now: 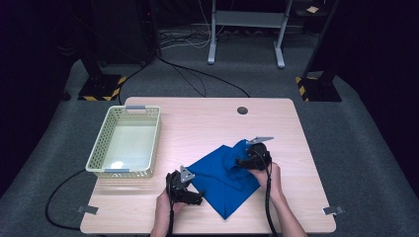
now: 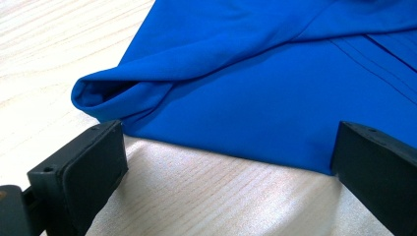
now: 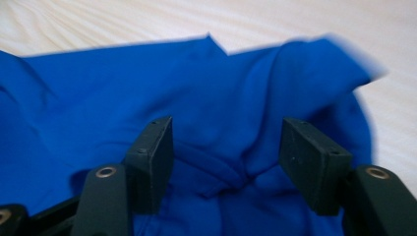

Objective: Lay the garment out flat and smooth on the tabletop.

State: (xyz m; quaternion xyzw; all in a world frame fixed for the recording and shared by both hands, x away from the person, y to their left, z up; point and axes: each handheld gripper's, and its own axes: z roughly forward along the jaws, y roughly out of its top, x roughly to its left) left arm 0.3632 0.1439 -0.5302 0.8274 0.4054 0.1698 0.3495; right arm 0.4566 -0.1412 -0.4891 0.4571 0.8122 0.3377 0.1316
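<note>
Blue cloth [image 1: 225, 177], smooth and folded with a rumpled heap at its two o'clock corner, lies on the wooden table [image 1: 197, 123]. Left gripper [image 1: 197, 198] at its eight o'clock edge gapes wide; right gripper [image 1: 238, 161] over the heap stands parted, pinching nothing.

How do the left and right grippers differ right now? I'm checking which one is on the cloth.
The left gripper sits at the blue cloth's near edge, bare table between its wide-open jaws. The right gripper is over bunched cloth, jaws narrower, pads not pressing. Both are open and hold nothing.
</note>
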